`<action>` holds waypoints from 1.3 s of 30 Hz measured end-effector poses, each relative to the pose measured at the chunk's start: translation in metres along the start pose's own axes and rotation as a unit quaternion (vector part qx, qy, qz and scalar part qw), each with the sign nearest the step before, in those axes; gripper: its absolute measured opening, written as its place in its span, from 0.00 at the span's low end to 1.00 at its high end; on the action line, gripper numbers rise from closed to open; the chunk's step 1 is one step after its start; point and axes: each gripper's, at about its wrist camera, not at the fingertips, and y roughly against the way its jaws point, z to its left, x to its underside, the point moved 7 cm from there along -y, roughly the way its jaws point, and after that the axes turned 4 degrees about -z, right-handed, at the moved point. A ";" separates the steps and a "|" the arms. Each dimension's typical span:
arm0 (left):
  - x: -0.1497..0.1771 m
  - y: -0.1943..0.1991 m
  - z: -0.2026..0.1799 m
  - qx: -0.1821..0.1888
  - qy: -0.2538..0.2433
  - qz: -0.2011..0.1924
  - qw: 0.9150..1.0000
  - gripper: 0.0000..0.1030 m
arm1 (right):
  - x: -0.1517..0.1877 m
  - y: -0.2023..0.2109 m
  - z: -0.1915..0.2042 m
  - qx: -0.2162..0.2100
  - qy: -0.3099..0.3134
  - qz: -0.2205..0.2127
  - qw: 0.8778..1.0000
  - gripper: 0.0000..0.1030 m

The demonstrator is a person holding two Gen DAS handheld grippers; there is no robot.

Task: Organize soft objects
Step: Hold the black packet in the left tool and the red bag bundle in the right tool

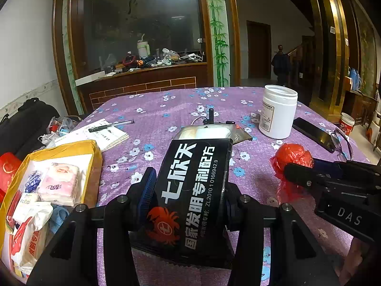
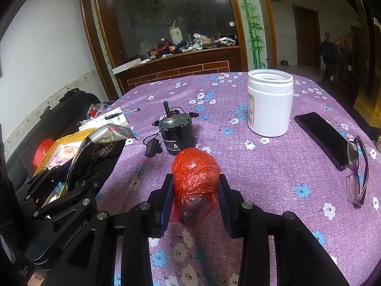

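Note:
My left gripper (image 1: pixel 188 188) is shut on a black packet (image 1: pixel 190 166) printed with white characters and a red crab; the packet sticks out forward over the purple flowered tablecloth (image 1: pixel 166 109). To its left stands a yellow box (image 1: pixel 71 146) holding tissue packs (image 1: pixel 59 186) and other soft packets. My right gripper (image 2: pixel 196 195) is shut on a crumpled red plastic bag bundle (image 2: pixel 195 174), low over the cloth. In the left wrist view, the right gripper (image 1: pixel 300 174) and its red bundle (image 1: pixel 293 155) show at the right. The left gripper (image 2: pixel 59 190) and the black packet (image 2: pixel 100 147) appear at the left of the right wrist view.
A small black motor (image 2: pixel 177 133) with a cable sits mid-table, a white open jar (image 2: pixel 270 102) behind it to the right. A black phone (image 2: pixel 321 138) and glasses (image 2: pixel 357 174) lie at the right. A notebook with a pen (image 1: pixel 100 133) lies behind the yellow box.

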 end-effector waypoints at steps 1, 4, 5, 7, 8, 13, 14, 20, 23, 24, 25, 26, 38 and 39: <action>0.000 0.000 -0.001 0.000 0.000 0.001 1.000 0.45 | 0.000 0.000 0.000 0.000 0.000 0.000 1.000 0.36; -0.001 0.000 0.000 -0.001 0.003 -0.002 1.000 0.45 | 0.000 0.000 -0.001 0.002 -0.001 -0.001 1.000 0.36; -0.001 0.000 -0.001 -0.002 0.003 -0.002 1.000 0.45 | 0.000 0.000 -0.001 0.003 -0.001 -0.001 1.000 0.36; -0.001 0.001 0.000 0.000 0.006 0.000 1.000 0.45 | 0.000 0.000 -0.002 0.006 -0.001 -0.002 1.000 0.36; -0.002 0.001 0.000 -0.001 0.006 -0.001 1.000 0.45 | 0.000 0.000 -0.003 0.008 -0.001 -0.002 1.000 0.36; -0.005 0.010 0.002 -0.001 0.006 -0.005 1.000 0.45 | -0.001 -0.001 -0.005 0.017 0.002 -0.004 1.000 0.36; -0.005 0.012 0.002 0.002 0.008 -0.005 1.000 0.45 | -0.001 -0.001 -0.006 0.020 0.002 -0.004 1.000 0.36; -0.004 0.019 0.011 0.009 0.022 0.001 1.000 0.45 | 0.000 -0.005 -0.010 0.032 0.000 -0.003 0.999 0.36; -0.004 0.025 0.016 0.011 0.028 -0.002 1.000 0.45 | 0.000 -0.005 -0.013 0.040 -0.008 0.000 0.999 0.36; -0.004 0.028 0.018 0.012 0.030 -0.003 0.999 0.45 | 0.000 -0.004 -0.013 0.041 -0.015 0.002 0.999 0.36; -0.003 0.030 0.018 0.013 0.030 -0.004 0.999 0.45 | 0.000 -0.001 -0.013 0.042 -0.019 0.002 0.999 0.36; -0.003 0.032 0.020 0.013 0.031 -0.004 0.999 0.45 | 0.000 0.002 -0.013 0.043 -0.021 0.000 0.999 0.36; 0.002 0.045 0.031 0.026 0.054 -0.004 0.998 0.45 | 0.017 0.040 0.017 0.024 -0.027 -0.002 0.999 0.36; 0.002 0.046 0.032 0.026 0.054 -0.004 0.998 0.45 | 0.018 0.041 0.019 0.023 -0.027 -0.003 0.999 0.35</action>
